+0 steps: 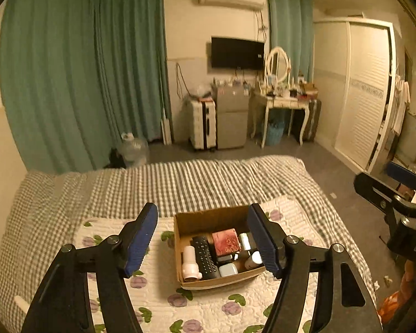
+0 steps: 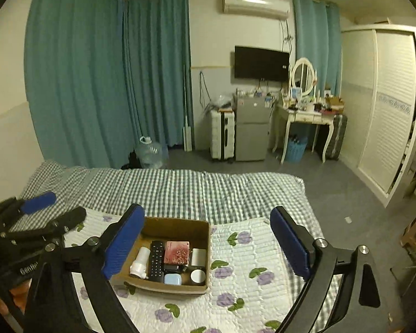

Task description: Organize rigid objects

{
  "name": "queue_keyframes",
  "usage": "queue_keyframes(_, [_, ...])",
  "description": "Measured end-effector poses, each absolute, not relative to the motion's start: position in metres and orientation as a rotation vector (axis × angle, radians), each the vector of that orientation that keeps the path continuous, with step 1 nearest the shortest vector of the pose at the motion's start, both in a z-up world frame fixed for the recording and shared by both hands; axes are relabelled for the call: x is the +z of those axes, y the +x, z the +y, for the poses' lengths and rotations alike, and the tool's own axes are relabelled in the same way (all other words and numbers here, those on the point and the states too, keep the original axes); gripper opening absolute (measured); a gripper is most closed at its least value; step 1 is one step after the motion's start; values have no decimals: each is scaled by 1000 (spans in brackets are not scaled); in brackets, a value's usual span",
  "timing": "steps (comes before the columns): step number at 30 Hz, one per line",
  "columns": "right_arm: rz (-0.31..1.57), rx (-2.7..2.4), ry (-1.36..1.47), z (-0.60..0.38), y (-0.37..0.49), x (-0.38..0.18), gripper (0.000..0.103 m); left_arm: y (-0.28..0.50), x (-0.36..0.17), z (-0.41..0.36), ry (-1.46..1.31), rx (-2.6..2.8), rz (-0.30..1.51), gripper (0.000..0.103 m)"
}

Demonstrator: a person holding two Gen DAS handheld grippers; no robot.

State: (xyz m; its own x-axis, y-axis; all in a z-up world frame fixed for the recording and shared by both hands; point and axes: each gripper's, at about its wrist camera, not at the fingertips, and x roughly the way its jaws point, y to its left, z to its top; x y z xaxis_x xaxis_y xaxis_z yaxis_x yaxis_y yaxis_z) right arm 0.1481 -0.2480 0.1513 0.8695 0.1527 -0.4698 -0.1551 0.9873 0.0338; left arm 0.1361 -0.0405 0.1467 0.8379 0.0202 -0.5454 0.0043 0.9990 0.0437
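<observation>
Apparently nearly done: the cardboard box on the flowered quilt holds the remote control, pink case and white bottle. Nothing lies loose around the box. Above it, left gripper and right gripper hover with jaws wide, empty.

One cardboard box, one remote, two claws

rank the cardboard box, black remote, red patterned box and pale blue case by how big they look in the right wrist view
1. cardboard box, clearly largest
2. black remote and red patterned box: look about alike, the remote longer, the box wider, so unranked
3. pale blue case, smallest
</observation>
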Motion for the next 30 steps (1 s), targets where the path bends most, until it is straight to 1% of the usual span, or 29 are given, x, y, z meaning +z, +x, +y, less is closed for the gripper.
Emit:
queue_keyframes(3, [473, 158, -19, -251, 123, 162, 102, 113, 155, -40, 31, 27, 546, 70])
queue_keyframes(9, [445, 169, -11, -255, 84, 156, 103, 83, 142, -34, 40, 105, 531, 71])
queue_keyframes(14, [502, 187, -11, -250, 70, 122, 103, 69, 111, -24, 35, 115, 545, 71])
queue_keyframes(21, [459, 199, 39, -236, 55, 71, 103, 41, 59, -17, 46, 112, 507, 71])
queue_keyframes(26, [434, 161, -31, -223, 46, 21, 103, 17, 20, -13, 22, 108, 463, 71])
queue_keyframes(30, [463, 157, 1, -225, 38, -5, 103, 12, -3, -16, 39, 84, 511, 71])
